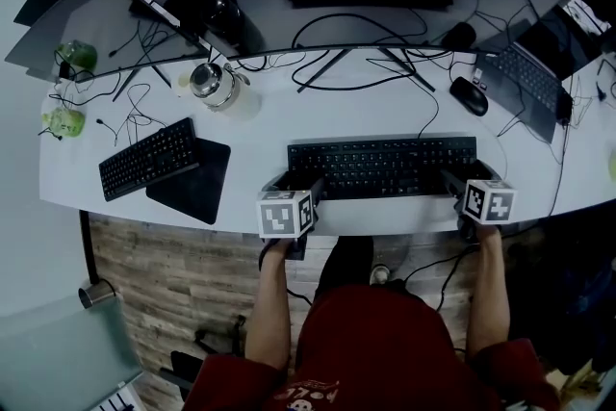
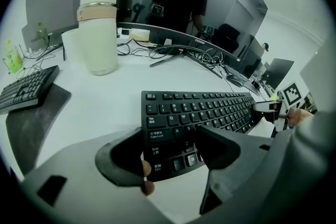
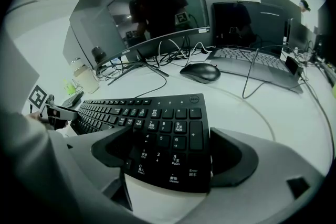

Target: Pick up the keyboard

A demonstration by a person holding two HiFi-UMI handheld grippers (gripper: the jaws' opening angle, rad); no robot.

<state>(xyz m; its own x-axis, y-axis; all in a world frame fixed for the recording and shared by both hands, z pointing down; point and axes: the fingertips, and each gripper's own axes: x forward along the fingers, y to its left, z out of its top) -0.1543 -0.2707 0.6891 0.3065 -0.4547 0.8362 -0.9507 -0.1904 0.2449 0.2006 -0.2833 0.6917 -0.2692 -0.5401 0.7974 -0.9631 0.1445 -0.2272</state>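
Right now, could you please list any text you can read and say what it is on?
"Tab", "Caps Lock", "Ctrl": left-end keys of the keyboard.
"5", "6", "9", "Enter", "Delete": its number pad.
Keyboard's round badge and monitor bezel print: too small to read.

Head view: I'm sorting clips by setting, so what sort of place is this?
Most likely an office workstation: a white desk carries a wide curved monitor, an open laptop and a black keyboard.
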